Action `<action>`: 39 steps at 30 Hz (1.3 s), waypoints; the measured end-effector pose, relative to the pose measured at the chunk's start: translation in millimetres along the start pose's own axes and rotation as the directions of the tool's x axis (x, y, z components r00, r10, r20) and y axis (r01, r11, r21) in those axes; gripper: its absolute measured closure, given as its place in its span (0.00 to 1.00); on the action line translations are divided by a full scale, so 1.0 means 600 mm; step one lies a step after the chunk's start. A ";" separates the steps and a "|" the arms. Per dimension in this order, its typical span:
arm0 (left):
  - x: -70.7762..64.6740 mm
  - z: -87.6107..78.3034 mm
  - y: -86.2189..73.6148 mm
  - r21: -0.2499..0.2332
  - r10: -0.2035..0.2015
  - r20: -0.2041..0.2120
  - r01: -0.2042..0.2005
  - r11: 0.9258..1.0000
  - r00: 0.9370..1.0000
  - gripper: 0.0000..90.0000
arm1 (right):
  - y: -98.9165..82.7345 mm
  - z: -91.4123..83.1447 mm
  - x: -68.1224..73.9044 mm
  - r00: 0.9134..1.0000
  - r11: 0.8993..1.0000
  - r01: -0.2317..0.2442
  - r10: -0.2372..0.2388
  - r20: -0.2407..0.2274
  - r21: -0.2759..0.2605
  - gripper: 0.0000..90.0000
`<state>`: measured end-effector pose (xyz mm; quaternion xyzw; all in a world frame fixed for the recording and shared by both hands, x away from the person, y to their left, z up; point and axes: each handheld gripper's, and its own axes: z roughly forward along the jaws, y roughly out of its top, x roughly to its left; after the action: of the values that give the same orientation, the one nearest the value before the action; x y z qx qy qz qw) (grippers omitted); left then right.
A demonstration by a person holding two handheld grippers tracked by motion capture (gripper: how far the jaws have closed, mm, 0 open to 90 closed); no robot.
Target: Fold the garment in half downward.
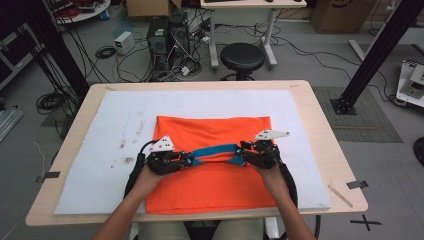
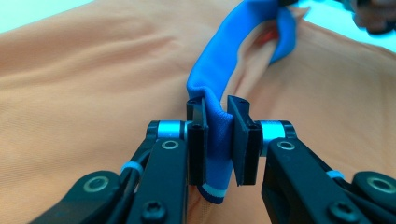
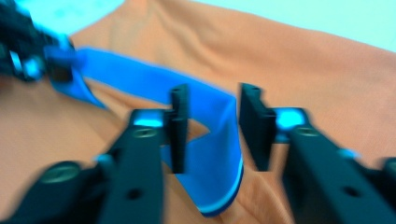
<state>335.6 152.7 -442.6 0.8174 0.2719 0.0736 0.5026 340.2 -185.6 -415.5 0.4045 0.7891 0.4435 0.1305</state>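
While both grippers sit over the middle of the garment, the scene reads as follows.

Work surface: a wooden table (image 1: 320, 130) carrying a white pad (image 1: 110, 150); the person's forearms enter from the near edge.

Orange shirt (image 1: 215, 185): lies flat on the white pad, roughly centred, its far edge straight and parallel to the table's far side. In the left gripper view the cloth shows soft wrinkles around the neck opening.

Blue collar band (image 1: 215, 151): runs across the shirt's middle from one gripper to the other, slightly lifted off the orange cloth – its two ends hang down as short flaps edged with a pale stripe.

Left gripper (image 1: 189, 161): held in the left hand (image 1: 147, 180) at the band's left end. In the left gripper view (image 2: 218, 140) the jaws stand narrow, with the band's folded end bunched between them; the left pad presses the cloth, the right pad lies against it.

Right gripper (image 1: 242, 156): held in the right hand (image 1: 272, 175) at the band's right end. The right gripper view (image 3: 212, 130) is blurred; the jaws stand partly apart, the band passes between them, and a gap shows beside the right pad – no pinch is made.

Floor beyond the table: a black stool (image 1: 242, 57) and a tangle of cables (image 1: 130, 60).
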 end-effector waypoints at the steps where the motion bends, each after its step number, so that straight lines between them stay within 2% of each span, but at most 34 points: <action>1: -0.003 -0.001 -0.002 0.003 0.010 0.010 -0.010 1.000 1.000 0.87 | 0.004 -0.004 -0.001 1.000 1.000 -0.021 0.021 -0.004 -0.013 0.60; 3: -0.008 -0.004 -0.005 0.004 0.021 0.020 -0.021 1.000 1.000 0.87 | 0.015 -0.010 0.000 0.999 0.999 -0.032 0.032 -0.008 -0.038 0.54; 5: -0.011 -0.008 -0.010 0.000 0.026 0.045 -0.026 1.000 0.999 0.86 | 0.021 -0.006 0.002 1.000 0.999 -0.026 0.026 -0.006 -0.029 0.52; 9: -0.017 -0.015 -0.017 -0.009 0.050 0.081 -0.050 0.999 0.995 0.82 | 0.022 0.016 0.005 1.000 0.999 -0.014 0.015 -0.024 0.030 0.48; 12: -0.016 -0.021 -0.016 -0.018 0.039 0.091 -0.038 0.999 0.995 0.75 | 0.019 0.035 0.003 0.999 0.996 0.003 0.000 -0.033 0.092 0.48; 13: -0.016 -0.024 -0.016 -0.025 0.035 0.098 -0.033 0.999 0.995 0.73 | 0.016 0.042 0.000 0.999 0.992 0.018 -0.013 -0.040 0.121 0.73; 14: -0.015 -0.027 -0.016 -0.031 0.031 0.096 -0.028 0.999 0.995 0.73 | 0.016 0.042 0.000 0.999 0.992 0.018 -0.013 -0.040 0.121 0.73; 16: -0.011 -0.035 -0.015 -0.045 0.002 0.080 0.002 0.999 0.997 0.65 | 0.011 0.037 0.002 0.998 0.992 0.049 -0.043 -0.047 0.114 0.91; 18: -0.006 -0.044 -0.013 -0.073 -0.022 0.053 0.026 0.997 0.998 0.62 | 0.007 0.026 0.005 0.996 0.994 0.066 -0.060 -0.060 0.092 0.95; 19: -0.002 -0.048 -0.012 -0.088 -0.032 0.044 0.036 0.995 0.999 0.55 | -0.001 0.014 0.010 0.995 0.994 0.077 -0.072 -0.065 0.080 0.95; 20: 0.001 -0.052 -0.012 -0.108 -0.049 0.036 0.052 0.993 0.998 0.55 | -0.001 0.014 0.010 0.995 0.994 0.077 -0.072 -0.065 0.080 0.95; 21: 0.004 -0.056 -0.011 -0.122 -0.055 0.028 0.058 0.991 0.998 0.52 | -0.012 0.002 0.015 0.993 0.992 0.100 -0.095 -0.076 0.074 0.95; 24: 0.009 -0.063 -0.010 -0.153 -0.065 -0.007 0.063 0.986 0.998 0.50 | -0.024 -0.007 0.018 0.991 0.991 0.107 -0.100 -0.090 0.077 0.92; 25: 0.011 -0.065 -0.010 -0.162 -0.075 -0.030 0.069 0.984 0.997 0.49 | -0.032 -0.018 0.019 0.992 0.994 0.084 -0.077 -0.099 0.074 0.81; 26: 0.011 -0.065 -0.010 -0.162 -0.075 -0.030 0.069 0.984 0.997 0.49 | -0.032 -0.018 0.019 0.992 0.994 0.084 -0.077 -0.099 0.074 0.81; 27: 0.012 -0.065 -0.010 -0.169 -0.077 -0.039 0.069 0.983 0.996 0.49 | -0.031 -0.034 0.017 0.996 0.999 0.039 -0.036 -0.087 0.035 0.72; 28: 0.013 -0.065 -0.010 -0.174 -0.082 -0.051 0.072 0.982 0.995 0.49 | -0.031 -0.034 0.017 0.996 0.999 0.039 -0.036 -0.087 0.035 0.72; 30: 0.016 -0.065 -0.010 -0.177 -0.087 -0.070 0.074 0.981 0.994 0.48 | -0.024 -0.051 0.013 0.997 0.999 -0.021 0.018 -0.076 -0.039 0.68; 31: 0.017 -0.064 -0.010 -0.180 -0.092 -0.072 0.077 0.981 0.993 0.47 | -0.013 -0.057 0.013 0.998 0.996 -0.044 0.041 -0.042 -0.078 0.68; 32: 0.018 -0.064 -0.010 -0.180 -0.093 -0.076 0.078 0.981 0.993 0.47 | -0.013 -0.057 0.013 0.998 0.996 -0.044 0.041 -0.042 -0.078 0.68; 33: 0.019 -0.064 -0.011 -0.181 -0.097 -0.081 0.081 0.980 0.992 0.47 | -0.002 -0.051 0.011 0.999 0.995 -0.044 0.045 0.012 -0.085 0.70; 34: 0.020 -0.065 -0.011 -0.180 -0.099 -0.083 0.083 0.980 0.992 0.47 | -0.002 -0.051 0.011 0.999 0.995 -0.044 0.045 0.012 -0.085 0.70; 36: 0.022 -0.067 -0.011 -0.184 -0.105 -0.089 0.088 0.979 0.990 0.47 | 0.007 -0.035 0.009 0.998 0.997 -0.038 0.042 0.050 -0.071 0.70; 37: 0.023 -0.068 -0.012 -0.189 -0.110 -0.092 0.091 0.978 0.990 0.47 | 0.011 -0.010 0.008 0.999 0.999 -0.029 0.030 0.039 -0.025 0.70; 39: 0.025 -0.071 -0.013 -0.192 -0.113 -0.097 0.093 0.977 0.989 0.47 | 0.010 -0.002 0.008 0.999 1.000 -0.022 0.022 0.033 -0.005 0.70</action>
<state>328.4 196.3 -431.1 0.7464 0.3324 0.1163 0.5647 339.5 -181.3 -409.3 0.4200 0.7813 0.4401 0.1398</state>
